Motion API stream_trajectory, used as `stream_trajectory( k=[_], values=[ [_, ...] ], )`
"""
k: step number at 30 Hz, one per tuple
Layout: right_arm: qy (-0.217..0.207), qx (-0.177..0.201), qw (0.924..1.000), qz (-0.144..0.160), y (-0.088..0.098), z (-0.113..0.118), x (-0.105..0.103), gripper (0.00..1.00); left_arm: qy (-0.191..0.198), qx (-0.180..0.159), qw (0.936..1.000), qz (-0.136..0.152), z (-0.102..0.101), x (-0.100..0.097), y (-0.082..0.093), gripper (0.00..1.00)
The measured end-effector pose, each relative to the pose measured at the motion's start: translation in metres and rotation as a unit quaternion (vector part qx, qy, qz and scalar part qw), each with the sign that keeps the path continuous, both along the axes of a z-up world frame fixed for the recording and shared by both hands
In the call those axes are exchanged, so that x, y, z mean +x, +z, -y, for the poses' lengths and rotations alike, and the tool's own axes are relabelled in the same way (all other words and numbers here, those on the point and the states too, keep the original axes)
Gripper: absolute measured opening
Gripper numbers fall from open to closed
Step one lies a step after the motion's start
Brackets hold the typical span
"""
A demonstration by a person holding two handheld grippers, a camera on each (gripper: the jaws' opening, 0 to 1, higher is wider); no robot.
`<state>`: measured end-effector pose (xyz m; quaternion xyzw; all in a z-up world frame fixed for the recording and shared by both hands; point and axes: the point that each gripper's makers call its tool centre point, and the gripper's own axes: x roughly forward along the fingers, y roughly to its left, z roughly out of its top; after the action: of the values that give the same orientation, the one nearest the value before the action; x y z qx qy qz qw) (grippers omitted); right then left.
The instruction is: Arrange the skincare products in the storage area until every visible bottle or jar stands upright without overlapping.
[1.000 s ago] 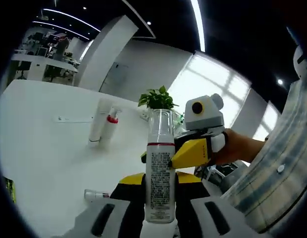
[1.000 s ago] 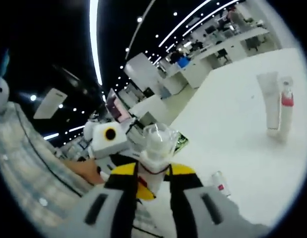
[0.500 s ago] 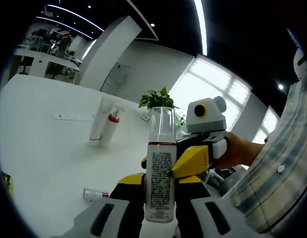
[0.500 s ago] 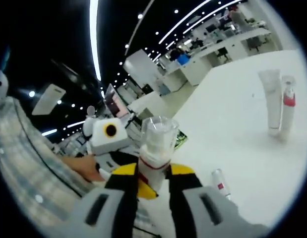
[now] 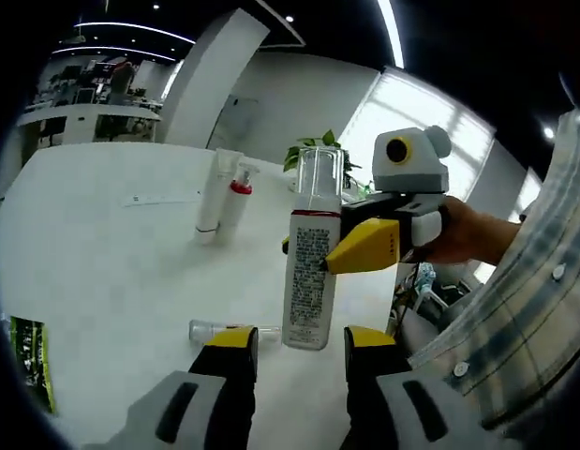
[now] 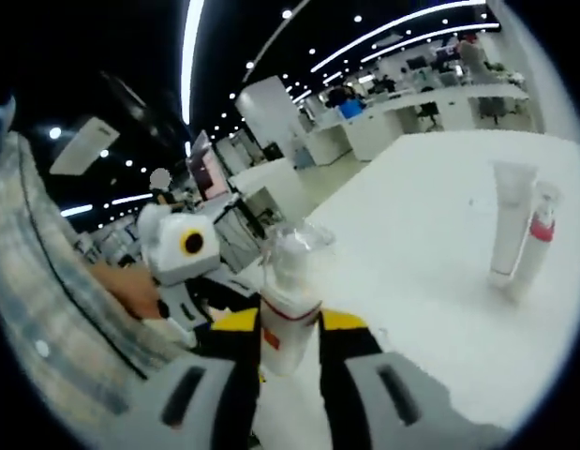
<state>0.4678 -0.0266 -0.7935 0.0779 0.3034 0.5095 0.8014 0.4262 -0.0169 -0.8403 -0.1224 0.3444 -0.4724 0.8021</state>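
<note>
A white spray bottle (image 5: 311, 267) with a clear cap and a red collar hangs upright above the white table (image 5: 102, 272). My right gripper (image 6: 290, 323) is shut on the spray bottle (image 6: 282, 319) just below the cap; in the left gripper view the right gripper (image 5: 363, 247) comes in from the right. My left gripper (image 5: 301, 339) is open, its yellow-tipped jaws standing apart on either side of the bottle's base. A white tube (image 5: 213, 192) and a red-collared pump bottle (image 5: 235, 199) stand upright together farther back. A small tube (image 5: 215, 330) lies on its side.
A green packet (image 5: 27, 361) lies near the table's left edge. A power strip (image 5: 160, 199) lies behind the standing pair, and a potted plant (image 5: 313, 153) stands at the far edge. A person's hand (image 5: 468, 234) and plaid sleeve (image 5: 524, 319) are on the right.
My left gripper's jaws have opened and let go of the spray bottle. The right gripper keeps its hold near the cap. Both views have shifted.
</note>
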Motion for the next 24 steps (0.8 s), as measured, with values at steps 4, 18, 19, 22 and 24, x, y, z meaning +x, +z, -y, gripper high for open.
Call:
stream_trajectory(
  k=[4, 18, 19, 22, 24],
  values=[
    [-0.012, -0.023, 0.9994, 0.023, -0.01, 0.016, 0.014, 0.21, 0.012, 0.005, 0.9999, -0.001, -0.006, 0.003, -0.003, 0.37],
    [-0.062, -0.047, 0.9933, 0.086, -0.017, 0.061, 0.051, 0.21, 0.049, 0.019, 0.9983, -0.025, -0.005, 0.005, -0.016, 0.37],
    [-0.065, -0.047, 0.9927, 0.09, -0.017, 0.066, 0.051, 0.21, 0.051, 0.019, 0.9981, -0.028, -0.002, 0.004, -0.017, 0.37],
    [-0.077, -0.042, 0.9918, 0.092, -0.018, 0.081, 0.051, 0.21, 0.054, 0.022, 0.9978, -0.032, 0.011, 0.0, -0.018, 0.37],
    [-0.081, -0.042, 0.9904, 0.104, -0.02, 0.091, 0.052, 0.21, 0.05, 0.024, 0.9977, -0.04, 0.021, -0.004, -0.021, 0.37]
  ],
)
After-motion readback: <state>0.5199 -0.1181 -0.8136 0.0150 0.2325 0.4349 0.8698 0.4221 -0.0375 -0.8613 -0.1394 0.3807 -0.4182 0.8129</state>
